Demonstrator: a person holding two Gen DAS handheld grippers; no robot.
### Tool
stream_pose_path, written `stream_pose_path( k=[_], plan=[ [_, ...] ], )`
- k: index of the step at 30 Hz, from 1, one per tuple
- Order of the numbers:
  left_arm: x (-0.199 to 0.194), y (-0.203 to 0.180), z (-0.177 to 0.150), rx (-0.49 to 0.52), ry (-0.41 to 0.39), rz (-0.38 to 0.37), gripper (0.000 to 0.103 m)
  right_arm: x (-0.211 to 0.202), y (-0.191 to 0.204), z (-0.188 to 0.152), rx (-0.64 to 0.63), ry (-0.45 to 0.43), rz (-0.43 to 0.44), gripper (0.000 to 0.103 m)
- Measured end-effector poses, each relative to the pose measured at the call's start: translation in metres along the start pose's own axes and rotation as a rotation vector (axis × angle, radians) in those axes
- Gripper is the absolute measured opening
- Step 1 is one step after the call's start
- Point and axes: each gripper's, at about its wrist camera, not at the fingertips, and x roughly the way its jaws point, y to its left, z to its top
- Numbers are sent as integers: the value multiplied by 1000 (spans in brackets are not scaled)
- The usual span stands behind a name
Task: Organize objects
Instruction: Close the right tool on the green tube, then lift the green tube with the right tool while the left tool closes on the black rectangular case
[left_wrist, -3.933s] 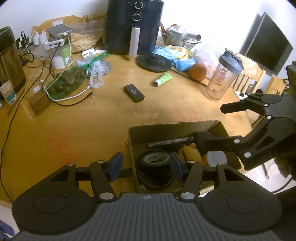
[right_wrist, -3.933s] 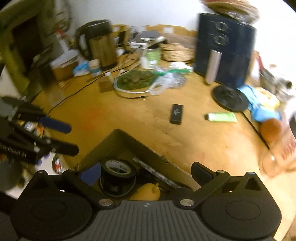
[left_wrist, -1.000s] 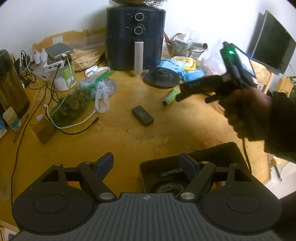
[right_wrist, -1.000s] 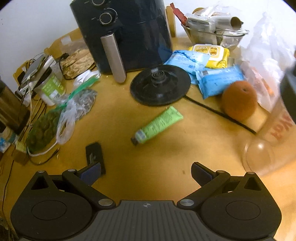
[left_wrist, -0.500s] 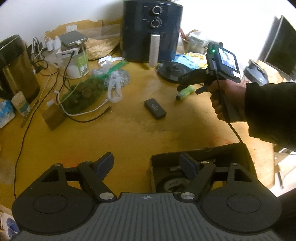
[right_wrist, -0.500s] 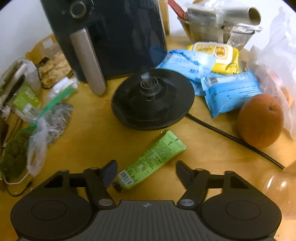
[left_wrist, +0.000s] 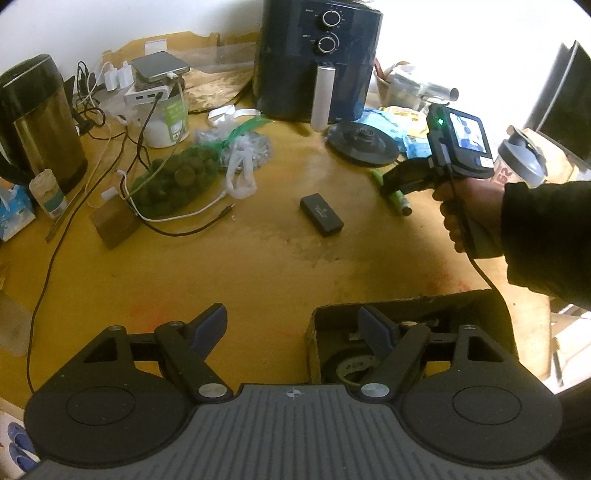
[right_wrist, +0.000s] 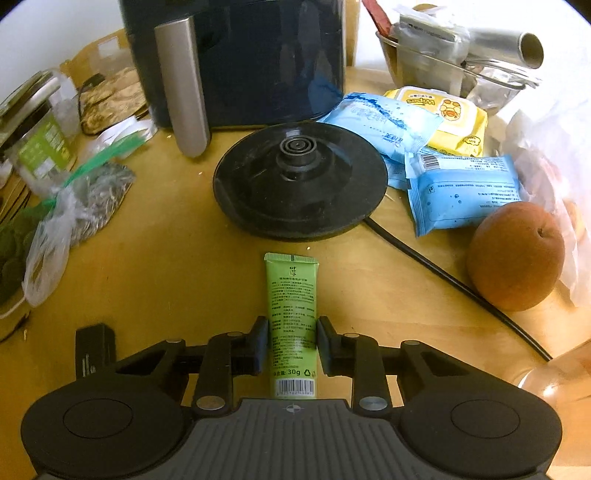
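Observation:
A green tube (right_wrist: 292, 314) lies on the wooden table, pointing away from me in the right wrist view. My right gripper (right_wrist: 291, 343) straddles its lower half. Its jaws are closing, and both pads touch the tube's sides. In the left wrist view a hand holds that gripper (left_wrist: 388, 186) low over the tube (left_wrist: 398, 197), which is mostly hidden. My left gripper (left_wrist: 291, 317) hangs open and holds nothing, its right finger over the open cardboard box (left_wrist: 406, 301). A black tape roll (left_wrist: 347, 365) lies inside the box. A small black case (left_wrist: 320, 216) rests mid-table.
A dark air fryer (left_wrist: 319, 59) and a round black kettle base (right_wrist: 299, 181) stand just beyond the tube. Blue and yellow wipe packs (right_wrist: 461, 192), a brown fruit (right_wrist: 515, 254) and a black cord lie to its right. A kettle (left_wrist: 37, 118), cables and bagged greens (left_wrist: 177, 181) crowd the left.
The right gripper came down over the green tube and its jaws narrowed from wide open to touching it. The tube now lies straight between the fingers. The left gripper stayed by the box.

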Motion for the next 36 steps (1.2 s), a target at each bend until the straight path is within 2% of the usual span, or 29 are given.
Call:
stream_pose_path(
  k=[5,13,18,26,36],
  plan=[
    [3,-2,2,8,-4,-12,78,0,7,0,-71,17,-15,31],
    [5,-3,6,26,-15,-25,78,-3,8,0,-80,38,-16,30],
    [7,-3,10,49,-25,-30,78,-7,6,-2,-94,50,14,29],
    [16,-6,21,79,-31,-44,78,-44,3,-7,-103,10,69,29],
    [35,-16,36,150,-24,-62,78,-108,-18,-21,-33,-45,144,29]
  ],
)
